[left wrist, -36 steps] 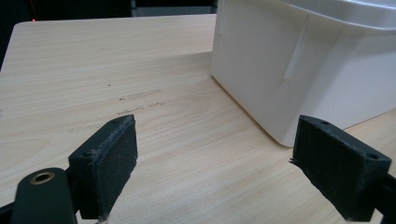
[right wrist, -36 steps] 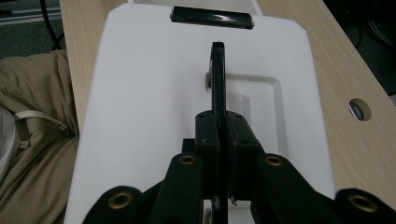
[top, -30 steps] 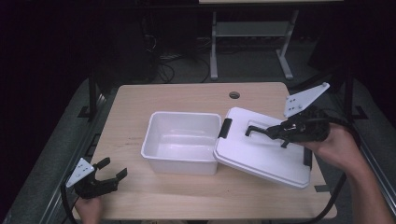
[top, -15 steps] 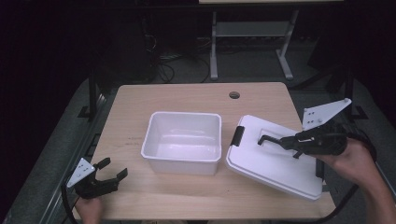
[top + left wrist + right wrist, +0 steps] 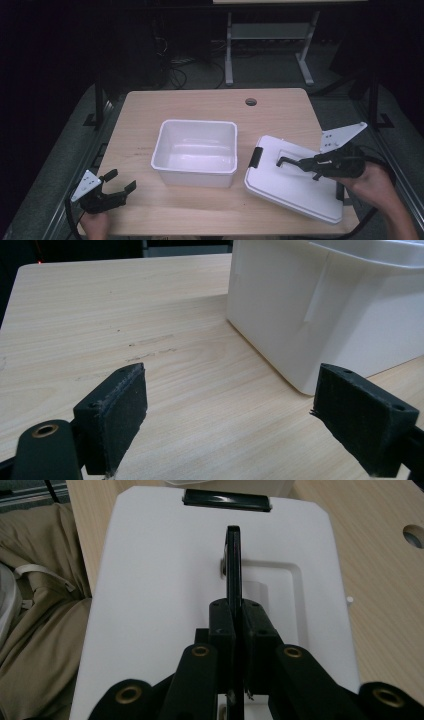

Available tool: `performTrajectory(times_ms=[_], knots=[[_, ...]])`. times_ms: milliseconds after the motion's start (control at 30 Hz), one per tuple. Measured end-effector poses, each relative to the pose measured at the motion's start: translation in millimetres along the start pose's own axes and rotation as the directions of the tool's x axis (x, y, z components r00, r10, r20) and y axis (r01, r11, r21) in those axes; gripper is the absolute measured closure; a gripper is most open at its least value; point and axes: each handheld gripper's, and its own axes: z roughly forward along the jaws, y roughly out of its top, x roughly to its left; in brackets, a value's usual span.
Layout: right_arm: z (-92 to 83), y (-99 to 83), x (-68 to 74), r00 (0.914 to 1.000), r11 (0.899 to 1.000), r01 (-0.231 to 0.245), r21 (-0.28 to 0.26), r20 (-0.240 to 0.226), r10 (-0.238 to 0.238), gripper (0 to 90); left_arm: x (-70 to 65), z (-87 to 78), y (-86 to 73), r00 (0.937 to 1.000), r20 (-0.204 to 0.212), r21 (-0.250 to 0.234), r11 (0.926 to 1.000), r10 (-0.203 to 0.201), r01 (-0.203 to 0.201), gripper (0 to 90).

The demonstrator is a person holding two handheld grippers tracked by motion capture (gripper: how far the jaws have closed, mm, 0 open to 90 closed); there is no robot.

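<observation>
An open white plastic bin stands in the middle of the wooden table. Its white lid is to the bin's right, low and slightly tilted over the table's right part. My right gripper is shut on the lid's black handle. In the right gripper view the jaws pinch the thin handle edge-on above the lid. My left gripper rests open near the front left corner. In the left gripper view it faces the bin's wall, with nothing between its pads.
The lid has a black latch on its near-bin edge, and its far corner reaches the table's right edge. A round cable hole sits at the table's back. Bare wood lies left of the bin. The person's trousers appear beside the lid.
My right gripper has carried the lid off the bin's right rim, moving it right, toward the front and downward. The left gripper has stayed put.
</observation>
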Motion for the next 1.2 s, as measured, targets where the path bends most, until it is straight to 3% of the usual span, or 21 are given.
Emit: performTrajectory(times_ms=[467, 1200], knots=[[24.3, -12.6, 2.8, 0.9996, 1.000, -0.002, -0.007, -0.027, 0.002, 84.6, 1.1, -0.6, -0.4, 1.0000, -0.004, -0.002, 1.0000, -0.003, 0.003, 13.0], [76.8, -32.6, -3.6, 0.9970, 0.998, -0.025, 0.057, -0.071, 0.030, 84.5, 1.4, -0.5, -0.7, 1.0000, -0.005, -0.003, 1.0000, -0.005, 0.005, 13.0]])
